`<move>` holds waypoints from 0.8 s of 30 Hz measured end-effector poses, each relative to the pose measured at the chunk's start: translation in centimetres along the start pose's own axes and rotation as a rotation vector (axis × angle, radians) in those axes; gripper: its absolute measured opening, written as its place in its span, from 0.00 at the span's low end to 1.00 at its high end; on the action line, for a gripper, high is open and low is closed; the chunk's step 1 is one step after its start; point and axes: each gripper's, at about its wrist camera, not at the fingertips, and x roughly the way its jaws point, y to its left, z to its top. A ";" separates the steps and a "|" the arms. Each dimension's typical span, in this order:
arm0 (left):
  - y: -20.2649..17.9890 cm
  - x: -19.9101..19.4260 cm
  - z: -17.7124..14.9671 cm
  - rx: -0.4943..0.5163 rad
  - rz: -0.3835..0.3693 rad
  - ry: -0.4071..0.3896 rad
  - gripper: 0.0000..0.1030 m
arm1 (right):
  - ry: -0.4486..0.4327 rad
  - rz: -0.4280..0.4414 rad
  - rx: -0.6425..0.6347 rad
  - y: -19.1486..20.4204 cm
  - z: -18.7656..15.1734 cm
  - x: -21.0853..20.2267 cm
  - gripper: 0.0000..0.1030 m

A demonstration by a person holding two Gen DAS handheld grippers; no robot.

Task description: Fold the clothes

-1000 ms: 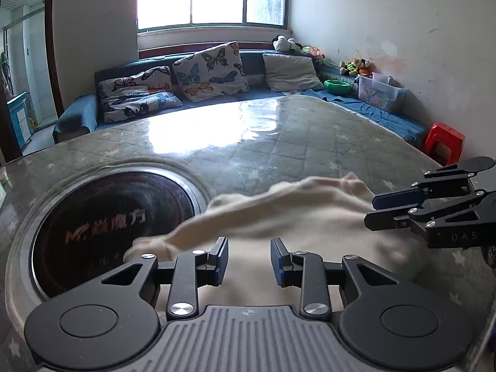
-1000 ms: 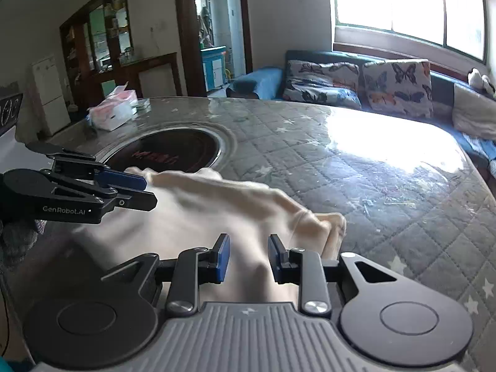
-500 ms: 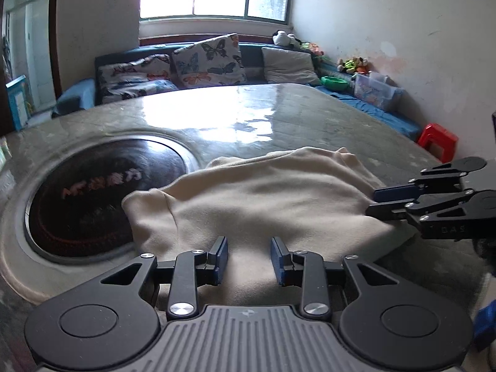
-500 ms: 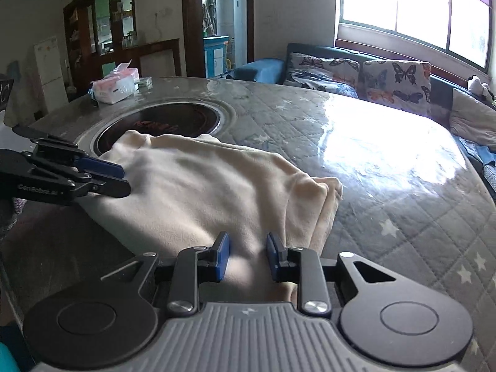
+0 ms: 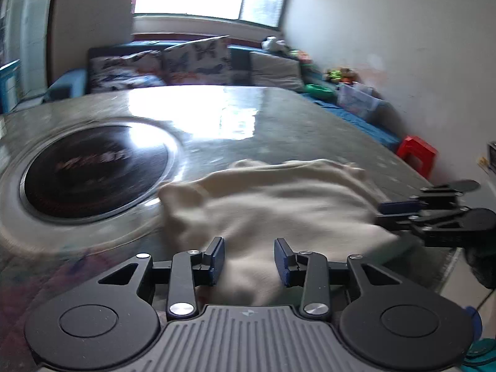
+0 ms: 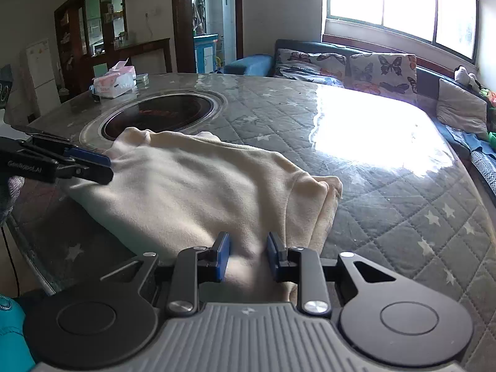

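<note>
A cream garment [image 6: 201,192] lies folded in a thick bundle on the quilted grey table top [image 6: 356,130], near its front edge; it also shows in the left wrist view [image 5: 279,207]. My left gripper [image 5: 249,259] is open, its jaws apart over the garment's near left edge, with cloth between them. My right gripper [image 6: 246,255] is open over the garment's near right edge, by the stacked folds. Each gripper shows in the other's view, the right one [image 5: 400,210] and the left one [image 6: 90,166], at the garment's sides.
A round dark induction hob [image 6: 158,117] is set into the table behind the garment. A tissue pack [image 6: 113,82] sits at the far left edge. A sofa with butterfly cushions [image 6: 356,68] runs along the window wall. A red stool [image 5: 417,155] stands beside the table.
The garment has been lowered flat onto the table. Both grippers have drawn back toward the near edge and the left view has swung right, blurred by motion.
</note>
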 end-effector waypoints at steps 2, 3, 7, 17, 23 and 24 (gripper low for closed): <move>0.6 -0.3 0.0 -0.012 0.015 -0.005 0.37 | -0.002 -0.002 0.003 0.0 -0.1 -0.1 0.25; 0.9 -0.5 0.0 -0.015 0.026 -0.008 0.37 | -0.001 -0.003 0.000 0.1 -0.1 0.0 0.26; 1.5 -0.7 1.3 -0.049 0.042 -0.023 0.37 | 0.008 0.000 0.003 0.1 0.2 0.0 0.26; 0.7 2.9 4.5 0.013 0.073 -0.025 0.36 | -0.032 0.006 0.016 -0.6 3.4 1.2 0.34; 1.8 5.2 4.3 0.008 0.115 0.024 0.37 | -0.012 -0.015 0.053 -2.4 4.6 4.0 0.34; 1.8 5.2 4.3 0.009 0.113 0.023 0.37 | -0.006 -0.019 0.061 -2.7 4.7 4.5 0.34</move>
